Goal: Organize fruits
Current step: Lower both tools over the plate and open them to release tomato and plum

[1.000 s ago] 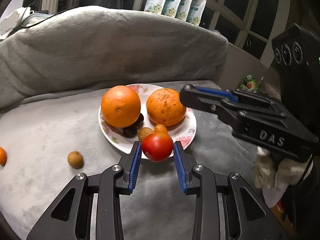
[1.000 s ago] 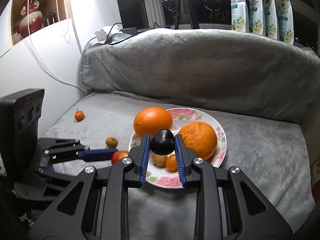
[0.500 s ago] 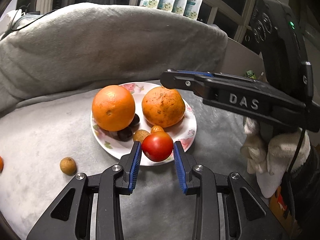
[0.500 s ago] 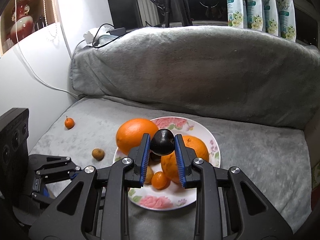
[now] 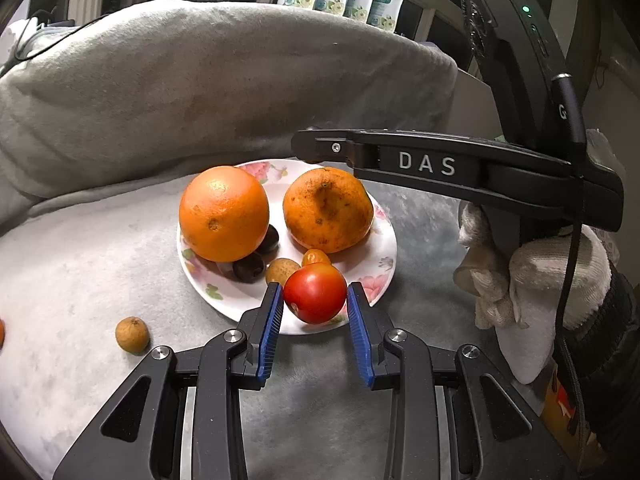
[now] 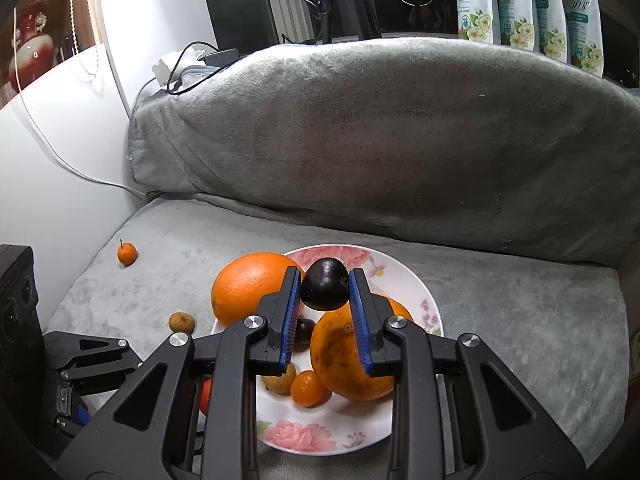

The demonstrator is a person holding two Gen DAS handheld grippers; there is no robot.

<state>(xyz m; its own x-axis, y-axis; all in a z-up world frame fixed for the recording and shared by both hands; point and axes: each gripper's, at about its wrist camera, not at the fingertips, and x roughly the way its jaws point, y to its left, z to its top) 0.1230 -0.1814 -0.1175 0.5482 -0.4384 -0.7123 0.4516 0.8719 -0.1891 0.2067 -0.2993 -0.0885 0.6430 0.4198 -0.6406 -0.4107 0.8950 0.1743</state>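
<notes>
My left gripper is shut on a red tomato, held just above the near rim of a floral plate. On the plate lie two big oranges, dark plums, a brown longan and a kumquat. My right gripper is shut on a dark plum, which hangs above the plate between the oranges. In the left wrist view the right gripper's finger reaches over the plate's far right side.
The plate sits on a grey blanket-covered seat with a padded backrest behind it. A loose longan and a small orange lie on the seat left of the plate. A gloved hand holds the right gripper.
My right gripper has carried the dark plum forward over the plate, so the oranges now lie under its fingers. The left gripper has kept almost still with the tomato in it.
</notes>
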